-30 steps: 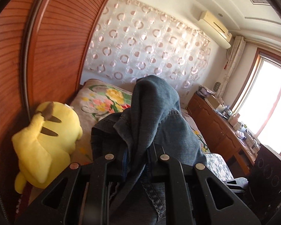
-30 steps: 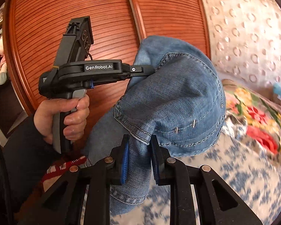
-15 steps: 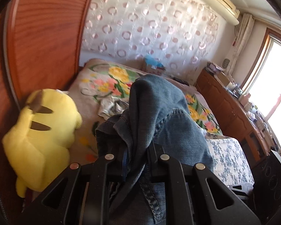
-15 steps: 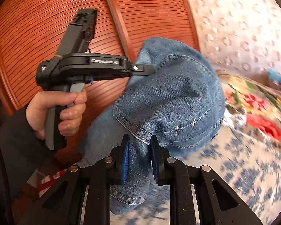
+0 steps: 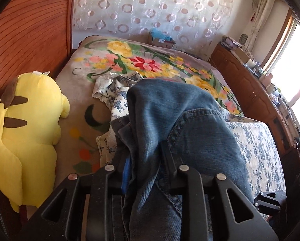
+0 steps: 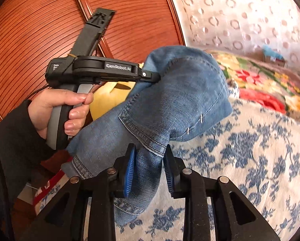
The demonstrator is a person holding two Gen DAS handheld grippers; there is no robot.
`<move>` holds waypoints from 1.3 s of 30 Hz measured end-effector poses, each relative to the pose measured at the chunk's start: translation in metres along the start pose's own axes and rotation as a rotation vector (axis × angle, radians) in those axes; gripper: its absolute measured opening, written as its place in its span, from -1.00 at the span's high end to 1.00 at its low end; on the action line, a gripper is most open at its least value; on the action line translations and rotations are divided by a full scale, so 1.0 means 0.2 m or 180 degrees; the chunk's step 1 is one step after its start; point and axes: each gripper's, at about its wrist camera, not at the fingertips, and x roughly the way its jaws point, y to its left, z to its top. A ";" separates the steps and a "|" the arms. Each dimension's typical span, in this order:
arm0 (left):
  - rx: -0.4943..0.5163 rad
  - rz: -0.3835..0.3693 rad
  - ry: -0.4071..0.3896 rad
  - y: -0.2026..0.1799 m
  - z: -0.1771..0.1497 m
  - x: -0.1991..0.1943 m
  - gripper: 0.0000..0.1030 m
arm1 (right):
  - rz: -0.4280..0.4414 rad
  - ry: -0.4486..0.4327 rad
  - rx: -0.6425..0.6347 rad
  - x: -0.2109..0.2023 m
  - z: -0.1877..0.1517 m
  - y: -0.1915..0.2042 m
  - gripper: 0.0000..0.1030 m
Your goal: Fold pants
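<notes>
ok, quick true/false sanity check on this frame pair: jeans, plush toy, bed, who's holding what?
1. The jeans run between the fingers of both the left hand-held gripper and the right hand-held gripper. True.
2. The yellow plush toy sits on the window side of the bed. False: it lies by the wooden panel wall, across the bed from the window.
3. A white cloth with blue flowers covers the bed beneath the jeans. True.
4. The jeans lie folded flat on the bed. False: they are bunched and draped over the grippers.
</notes>
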 end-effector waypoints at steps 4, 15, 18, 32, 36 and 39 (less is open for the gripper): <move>-0.0013 0.0151 0.0054 0.00 -0.01 -0.06 0.25 | 0.0016 0.0055 0.0020 -0.05 0.08 -0.05 0.25; 0.0350 0.0323 -0.0307 -0.08 -0.24 -0.36 -0.24 | -0.0106 -0.0272 -0.0307 -0.30 0.22 -0.17 0.25; 0.0348 0.0274 -0.0435 -0.10 -0.32 -0.44 -0.24 | -0.0134 -0.0310 -0.0448 -0.23 0.24 -0.17 0.33; 0.0382 0.0272 -0.0199 -0.15 -0.64 -0.36 -0.24 | -0.0245 0.0137 -0.0236 0.25 0.30 -0.42 0.36; 0.0297 0.0205 -0.0211 -0.13 -0.66 -0.33 -0.24 | -0.0232 0.0103 -0.0177 0.28 0.26 -0.46 0.37; 0.0290 0.0229 -0.0251 -0.15 -0.65 -0.36 -0.24 | -0.0344 0.0042 -0.0201 0.24 0.27 -0.42 0.37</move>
